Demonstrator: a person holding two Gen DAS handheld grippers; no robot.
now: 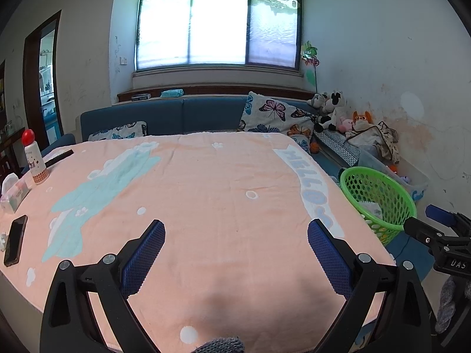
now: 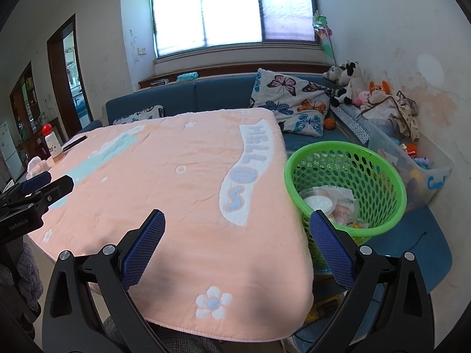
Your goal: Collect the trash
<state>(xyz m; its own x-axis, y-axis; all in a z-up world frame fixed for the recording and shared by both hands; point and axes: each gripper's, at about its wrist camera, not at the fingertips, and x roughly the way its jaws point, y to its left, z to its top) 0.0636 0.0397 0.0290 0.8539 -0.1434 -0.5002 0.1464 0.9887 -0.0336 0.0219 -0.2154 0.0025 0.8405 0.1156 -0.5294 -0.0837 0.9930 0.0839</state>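
A green perforated basket [image 2: 347, 182] stands beside the table's right edge and holds plastic cups, lids and wrappers [image 2: 329, 203]. The same basket [image 1: 379, 203] shows at the right in the left wrist view. My left gripper [image 1: 235, 229] hovers open over the pink cloth [image 1: 206, 194] with nothing between its blue pads. My right gripper [image 2: 237, 220] is open too, over the table's near right corner, its right finger [image 2: 329, 244] in front of the basket. Each gripper appears at the edge of the other's view.
On the table's left side stand a white bottle with a red cap [image 1: 34, 156], a tissue pack [image 1: 13, 191], a black phone [image 1: 14, 239] and a dark remote [image 1: 59, 157]. Behind are a blue sofa [image 1: 182, 114], butterfly cushions, plush toys and a clear toy bin [image 2: 412, 158].
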